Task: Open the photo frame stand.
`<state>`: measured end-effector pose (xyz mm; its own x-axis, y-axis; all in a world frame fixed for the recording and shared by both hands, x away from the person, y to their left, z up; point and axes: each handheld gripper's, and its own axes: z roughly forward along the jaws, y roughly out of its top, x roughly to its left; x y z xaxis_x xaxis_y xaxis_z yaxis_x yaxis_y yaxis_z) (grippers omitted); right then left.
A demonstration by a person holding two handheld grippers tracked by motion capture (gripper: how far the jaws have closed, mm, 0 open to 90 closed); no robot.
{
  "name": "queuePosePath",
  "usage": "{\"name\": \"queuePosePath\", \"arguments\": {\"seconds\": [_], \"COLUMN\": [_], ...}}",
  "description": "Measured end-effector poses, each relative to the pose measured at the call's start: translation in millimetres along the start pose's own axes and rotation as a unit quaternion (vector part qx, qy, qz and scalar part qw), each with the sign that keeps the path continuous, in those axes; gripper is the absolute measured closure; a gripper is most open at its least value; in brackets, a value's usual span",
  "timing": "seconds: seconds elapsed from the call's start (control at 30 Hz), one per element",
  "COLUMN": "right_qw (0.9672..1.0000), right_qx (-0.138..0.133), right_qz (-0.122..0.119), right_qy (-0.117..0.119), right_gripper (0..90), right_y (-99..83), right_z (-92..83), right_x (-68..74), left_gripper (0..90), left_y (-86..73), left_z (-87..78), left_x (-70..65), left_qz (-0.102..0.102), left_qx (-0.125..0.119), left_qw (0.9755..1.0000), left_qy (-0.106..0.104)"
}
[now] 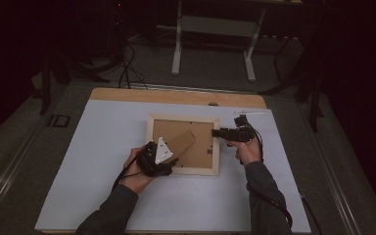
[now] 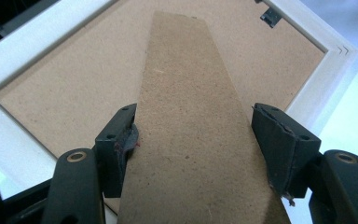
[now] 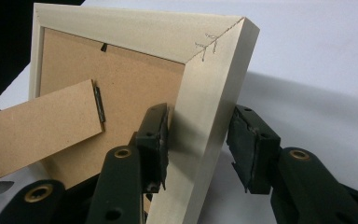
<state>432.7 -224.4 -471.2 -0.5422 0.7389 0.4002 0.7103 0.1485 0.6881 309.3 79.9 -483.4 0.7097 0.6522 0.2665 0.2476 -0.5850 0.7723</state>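
A pale wooden picture frame (image 1: 183,119) lies face down on the white sheet, its brown backing board (image 1: 203,149) up. A brown easel stand (image 1: 182,141) angles across the backing. My left gripper (image 1: 174,159) is at the frame's near-left corner. In the left gripper view its jaws press both edges of the stand (image 2: 191,84), so the left gripper (image 2: 193,135) is shut on it above the backing board (image 2: 74,84). My right gripper (image 1: 217,132) reaches in from the right. In the right gripper view the right gripper (image 3: 198,135) clamps the frame's side rail (image 3: 214,93), and the stand (image 3: 37,126) shows at left.
The white sheet (image 1: 103,147) covers most of a wooden table (image 1: 176,95). A thin pale rod (image 1: 249,112) lies near the sheet's far right corner. Beyond the table, on the floor, stand a metal table base (image 1: 210,29) and cables (image 1: 127,63).
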Motion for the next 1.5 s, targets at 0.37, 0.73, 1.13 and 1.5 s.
{"name": "queuePosePath", "arguments": {"seconds": [0.37,0.73,1.13,1.5], "right_qw": [0.9999,0.9999,0.9998,0.9997], "right_qx": [-0.009,-0.011,-0.011,-0.012], "right_qz": [-0.003,-0.004,-0.013,-0.016], "right_qy": [-0.005,-0.009,-0.012,-0.013], "right_gripper": [58.8,59.0,59.2,59.3], "right_y": [0.0,0.2,2.0,2.7], "right_z": [-0.4,-0.5,-1.9,-2.6], "right_x": [3.7,5.6,9.2,10.8], "left_gripper": [35.3,29.8,37.3,42.1], "left_y": [-2.9,-4.1,-8.0,-6.3], "left_z": [2.1,1.4,2.8,11.9], "left_x": [7.0,21.6,42.0,45.8], "left_qz": [-0.018,-0.074,-0.148,-0.178], "left_qx": [0.010,0.008,0.001,0.016], "left_qw": [0.9995,0.9943,0.9807,0.9671], "left_qy": [-0.026,-0.076,-0.128,-0.181]}}
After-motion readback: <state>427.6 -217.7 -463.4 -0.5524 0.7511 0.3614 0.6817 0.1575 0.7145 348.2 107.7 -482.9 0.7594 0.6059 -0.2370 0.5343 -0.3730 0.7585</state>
